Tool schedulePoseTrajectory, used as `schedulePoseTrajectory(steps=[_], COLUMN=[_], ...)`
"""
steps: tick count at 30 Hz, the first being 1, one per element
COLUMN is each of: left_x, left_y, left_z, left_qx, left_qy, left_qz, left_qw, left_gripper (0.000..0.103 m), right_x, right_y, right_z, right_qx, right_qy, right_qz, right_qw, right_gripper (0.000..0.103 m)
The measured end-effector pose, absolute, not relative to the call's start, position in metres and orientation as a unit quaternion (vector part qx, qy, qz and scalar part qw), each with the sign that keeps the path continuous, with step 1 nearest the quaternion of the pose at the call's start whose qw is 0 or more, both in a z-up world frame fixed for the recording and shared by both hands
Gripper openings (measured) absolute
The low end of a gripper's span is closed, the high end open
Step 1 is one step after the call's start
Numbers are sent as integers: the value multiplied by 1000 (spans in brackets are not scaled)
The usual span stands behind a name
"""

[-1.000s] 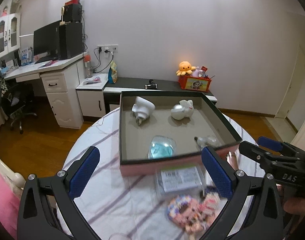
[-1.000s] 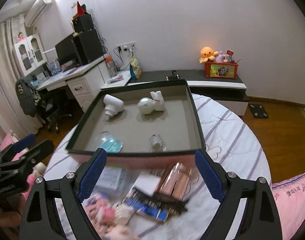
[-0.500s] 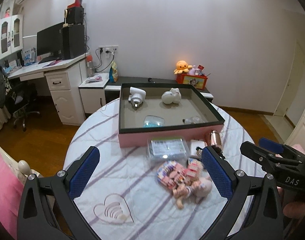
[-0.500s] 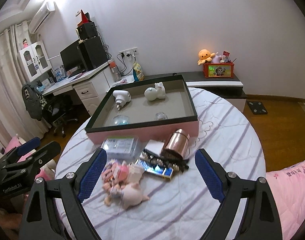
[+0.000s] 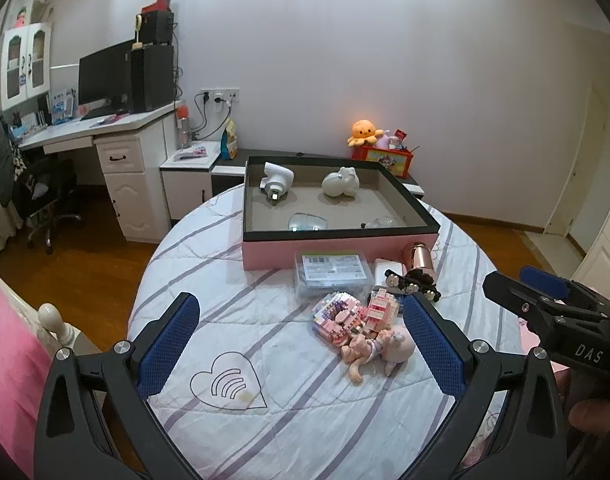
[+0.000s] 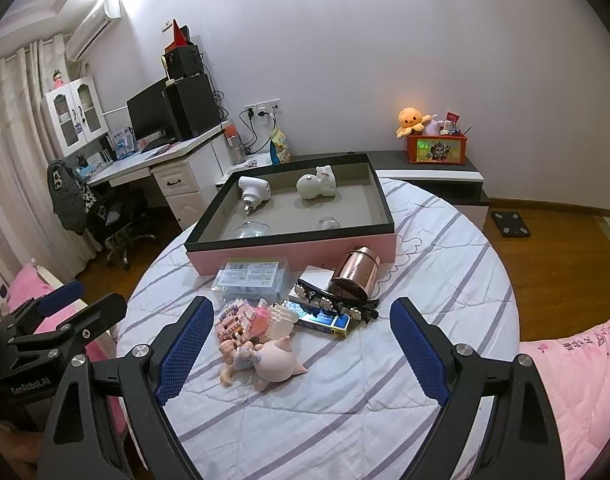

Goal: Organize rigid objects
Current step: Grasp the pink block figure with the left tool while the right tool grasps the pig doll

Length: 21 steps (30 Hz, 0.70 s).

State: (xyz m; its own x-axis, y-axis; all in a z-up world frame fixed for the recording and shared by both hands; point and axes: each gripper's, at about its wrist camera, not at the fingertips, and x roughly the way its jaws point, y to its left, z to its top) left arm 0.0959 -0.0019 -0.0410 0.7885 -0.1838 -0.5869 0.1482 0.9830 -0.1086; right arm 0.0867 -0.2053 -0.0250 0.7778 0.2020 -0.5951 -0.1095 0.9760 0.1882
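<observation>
Blue-padded left claw [image 5: 305, 344] spread wide, empty, above striped table [image 5: 289, 412], right claw [image 6: 301, 346] likewise agape over pig toy [image 6: 279, 364].

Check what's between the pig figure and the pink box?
In the right wrist view, the pink block model and the clear case lie between the pig figure and the pink box.

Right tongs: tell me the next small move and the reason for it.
Probably lower the right tongs onto the pink pig figure, the loose item nearest them. Both tongs are open and empty, the left tongs too, and a pile lies on the table outside the pink box, which already holds four items.
</observation>
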Motion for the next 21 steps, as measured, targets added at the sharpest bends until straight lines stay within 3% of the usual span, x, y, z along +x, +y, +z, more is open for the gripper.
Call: schedulePoseTrajectory(steps=[21], left_x=[112], left_y=[-16], left_z=[-97], left_qx=[-19], left_qy=[379], left_qz=[-93], left_qw=[920], left_gripper=[103], right_x=[107], right_y=[-199], right_z=[-85], right_qx=[52], right_qy=[412], right_qz=[105], right_qw=[904], right_gripper=[91])
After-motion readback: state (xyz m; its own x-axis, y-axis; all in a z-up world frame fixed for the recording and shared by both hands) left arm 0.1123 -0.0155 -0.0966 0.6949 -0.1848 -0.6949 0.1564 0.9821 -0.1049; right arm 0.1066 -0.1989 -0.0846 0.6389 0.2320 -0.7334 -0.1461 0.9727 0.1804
